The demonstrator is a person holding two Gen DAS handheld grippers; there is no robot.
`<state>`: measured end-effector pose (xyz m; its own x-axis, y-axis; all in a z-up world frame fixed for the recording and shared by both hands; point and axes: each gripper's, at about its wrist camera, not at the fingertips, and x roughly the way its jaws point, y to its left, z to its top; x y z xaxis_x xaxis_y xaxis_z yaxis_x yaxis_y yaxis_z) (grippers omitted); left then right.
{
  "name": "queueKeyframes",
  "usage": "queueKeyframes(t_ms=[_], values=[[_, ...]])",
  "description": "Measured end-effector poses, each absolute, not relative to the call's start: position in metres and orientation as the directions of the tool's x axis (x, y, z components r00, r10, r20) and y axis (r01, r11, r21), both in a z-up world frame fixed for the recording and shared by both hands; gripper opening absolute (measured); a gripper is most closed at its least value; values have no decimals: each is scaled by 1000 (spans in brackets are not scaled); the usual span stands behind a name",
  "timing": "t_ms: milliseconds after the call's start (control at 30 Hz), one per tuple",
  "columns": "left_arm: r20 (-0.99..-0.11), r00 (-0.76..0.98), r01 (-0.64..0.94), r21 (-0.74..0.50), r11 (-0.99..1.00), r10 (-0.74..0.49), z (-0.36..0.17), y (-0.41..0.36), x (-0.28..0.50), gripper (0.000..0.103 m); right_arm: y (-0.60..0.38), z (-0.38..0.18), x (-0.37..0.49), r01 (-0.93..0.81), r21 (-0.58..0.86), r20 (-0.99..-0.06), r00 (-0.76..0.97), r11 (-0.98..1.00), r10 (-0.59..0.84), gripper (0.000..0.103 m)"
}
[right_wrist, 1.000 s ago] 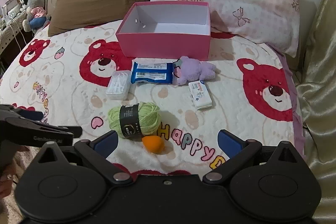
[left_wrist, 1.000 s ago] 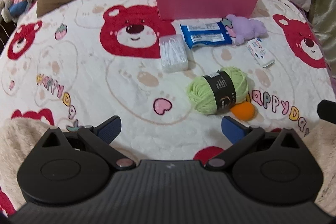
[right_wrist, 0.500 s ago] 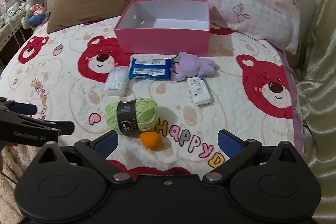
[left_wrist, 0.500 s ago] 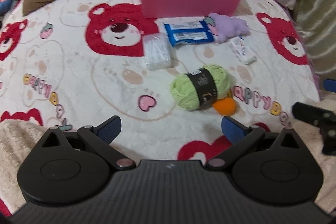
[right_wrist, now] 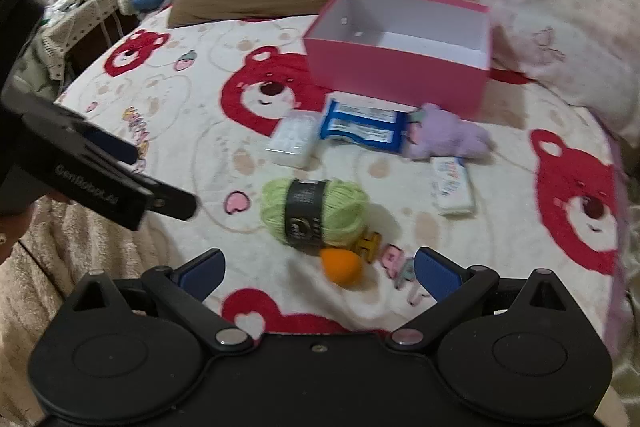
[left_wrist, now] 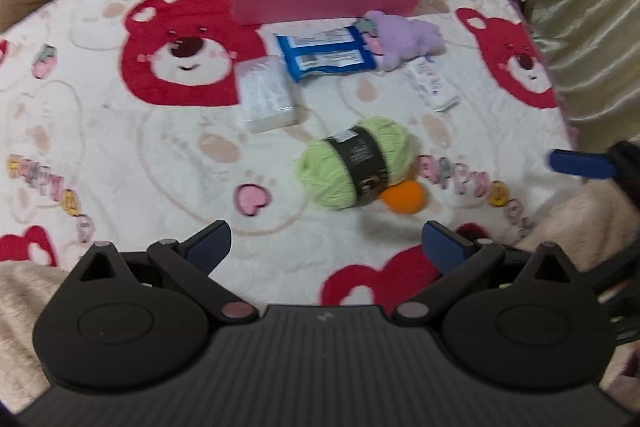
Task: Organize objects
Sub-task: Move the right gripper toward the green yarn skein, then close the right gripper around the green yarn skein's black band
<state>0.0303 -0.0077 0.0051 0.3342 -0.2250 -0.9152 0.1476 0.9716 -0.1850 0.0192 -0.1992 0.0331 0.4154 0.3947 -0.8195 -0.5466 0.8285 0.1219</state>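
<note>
Objects for sorting lie loose on the bear-print blanket [right_wrist: 192,131], none yet in the pink box [right_wrist: 396,75], which stands empty near the pillows. Nearest the grippers are the green yarn ball [right_wrist: 316,213] and the orange sponge [right_wrist: 342,267], the two touching. Farther on, just before the box, lie the clear plastic case [right_wrist: 294,141], the blue wipes pack [right_wrist: 362,125], the purple plush toy [right_wrist: 446,135] and the small white tube [right_wrist: 452,185].

Over the last second both views have closed in on this cluster: the yarn and sponge now sit larger and nearer the right gripper [right_wrist: 318,271], whose fingers stand wide apart with nothing between them. The left gripper [left_wrist: 326,245] is likewise spread and empty, with the yarn ahead of it. Nothing on the blanket has shifted. The approach suggests a first pick is about to begin, probably the sponge or yarn, with the whole sorting job still ahead.
</note>
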Motion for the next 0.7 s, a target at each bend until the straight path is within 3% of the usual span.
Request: queueKeyframes(t_ms=[133,433,600,700], values=[[-905,328,179,-222,958,-271,3,-14,40,103,-187,17,17,-516,101,-783,486,851,388,102],[-891,301,147,-308,940,-339,-22,-8,81,100,-153,5,31,-602,102,-777,449,792,441,102],[-901,358,113,-218,969,-244,-36,-5,97,92,-136,-10,57,-619,123,-831,363,776,421,102],[-897,334,76,-280,957,-289,-53,3,106,91,-131,-23,73,-611,97,-859,347,786,376,101]])
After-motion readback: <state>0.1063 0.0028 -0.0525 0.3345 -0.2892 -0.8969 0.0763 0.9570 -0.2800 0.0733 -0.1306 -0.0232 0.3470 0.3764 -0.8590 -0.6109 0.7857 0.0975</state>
